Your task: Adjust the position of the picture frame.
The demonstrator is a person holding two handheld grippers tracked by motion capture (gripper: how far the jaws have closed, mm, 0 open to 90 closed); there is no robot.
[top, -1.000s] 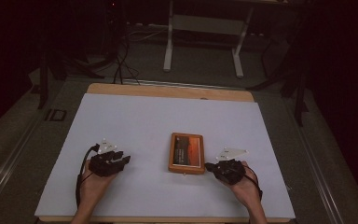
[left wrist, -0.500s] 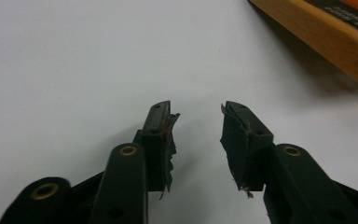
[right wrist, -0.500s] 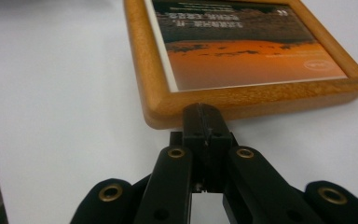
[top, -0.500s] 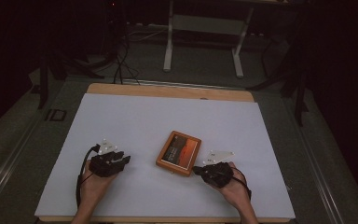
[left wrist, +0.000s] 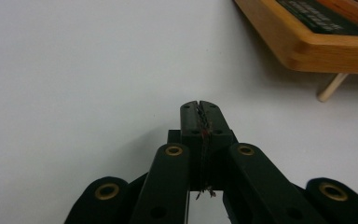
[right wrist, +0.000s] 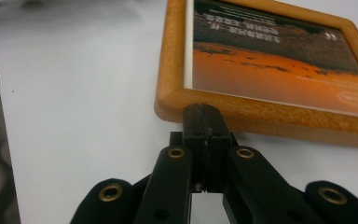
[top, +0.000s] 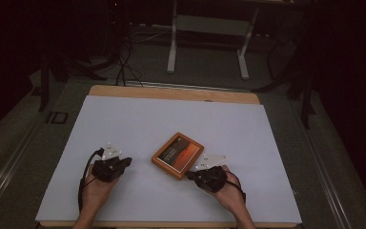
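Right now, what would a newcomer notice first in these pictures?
The wooden picture frame with an orange picture lies turned at an angle near the middle of the white table. The right gripper, jaws shut, presses against its near edge. The left gripper, also shut, rests apart at the frame's left.

Wooden picture frame the lone obstacle mid-table, bare white tabletop open all around
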